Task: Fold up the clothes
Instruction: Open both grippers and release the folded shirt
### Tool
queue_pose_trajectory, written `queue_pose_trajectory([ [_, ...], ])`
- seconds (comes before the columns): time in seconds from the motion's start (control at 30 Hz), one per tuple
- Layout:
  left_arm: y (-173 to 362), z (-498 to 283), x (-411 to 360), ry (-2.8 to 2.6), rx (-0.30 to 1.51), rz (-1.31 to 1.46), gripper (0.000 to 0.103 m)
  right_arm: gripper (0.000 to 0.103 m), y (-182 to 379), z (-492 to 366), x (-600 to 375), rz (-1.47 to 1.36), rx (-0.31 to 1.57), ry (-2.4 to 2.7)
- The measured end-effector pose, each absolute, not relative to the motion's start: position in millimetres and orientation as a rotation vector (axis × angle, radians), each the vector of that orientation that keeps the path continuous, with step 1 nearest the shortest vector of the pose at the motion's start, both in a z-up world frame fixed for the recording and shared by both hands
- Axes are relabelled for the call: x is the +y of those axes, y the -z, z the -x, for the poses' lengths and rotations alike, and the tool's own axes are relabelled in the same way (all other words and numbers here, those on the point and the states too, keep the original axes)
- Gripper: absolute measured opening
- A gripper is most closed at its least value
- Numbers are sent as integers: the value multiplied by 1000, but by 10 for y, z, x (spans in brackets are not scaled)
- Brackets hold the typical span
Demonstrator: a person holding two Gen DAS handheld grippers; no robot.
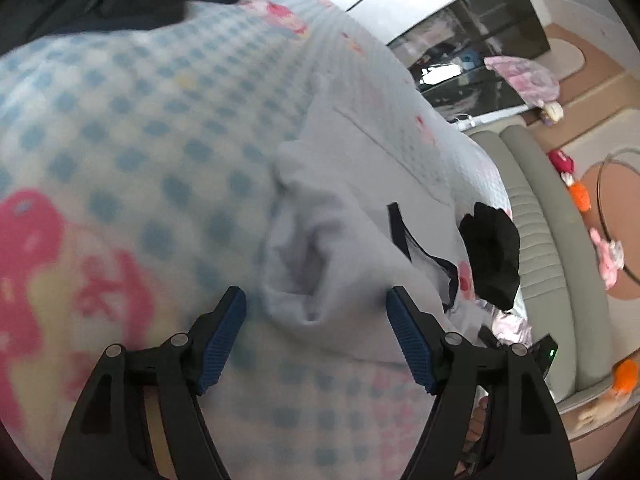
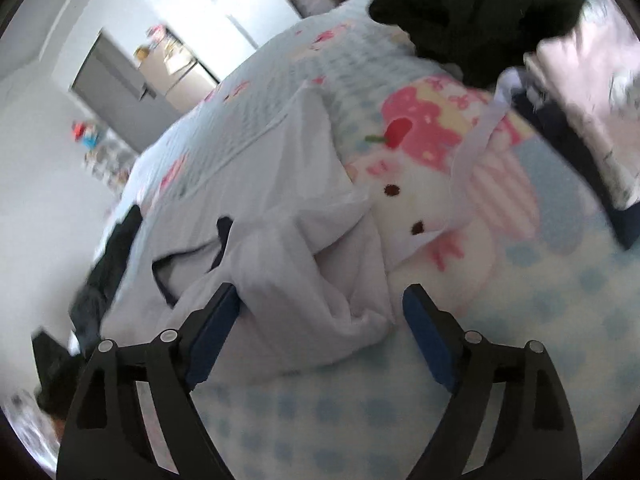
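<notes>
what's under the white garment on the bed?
The white garment lies crumpled on the blue-checked blanket, which shows all around it, with a pink cartoon print beside it. Whatever lies directly beneath the folds is covered. Both grippers are open.

A pale white garment (image 1: pixel 340 216) with dark navy trim is lying crumpled and bunched on the checked bedspread, its folds rising in soft ridges, one long strap-like strip (image 2: pixel 476 140) trailing away flat.
</notes>
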State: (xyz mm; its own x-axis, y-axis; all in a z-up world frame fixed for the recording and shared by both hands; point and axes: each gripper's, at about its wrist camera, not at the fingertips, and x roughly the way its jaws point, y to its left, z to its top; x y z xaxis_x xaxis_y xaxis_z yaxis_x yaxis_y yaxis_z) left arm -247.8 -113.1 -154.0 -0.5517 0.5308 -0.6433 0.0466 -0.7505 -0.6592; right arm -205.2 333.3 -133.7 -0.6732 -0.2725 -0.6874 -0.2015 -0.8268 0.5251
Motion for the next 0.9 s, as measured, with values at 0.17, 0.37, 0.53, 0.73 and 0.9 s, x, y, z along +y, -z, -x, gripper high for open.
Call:
queue_pose_trajectory([
  [0.17,1588,2592,-1040,-2330,-1012,1263,75,88,1393,2109,3229,-1314,-870,2637],
  [0.37,1653,2738,-952,-2274,-1142,1223,76,95,1465,2129,3220,-1345,-905,2584],
  [0.53,1697,2824,-863,-2280,-1190,1250,32,54,1454,2172,3135,-1340,-849,2612],
  [0.73,1406,2558,-800,-2370,-1079,1203,24,29,1168,1899,3287,-1222,-913,2655],
  [0.9,1050,2130,-815,-2346,-1018,1124,24,25,778,1512,3294,-1093,-902,2690],
])
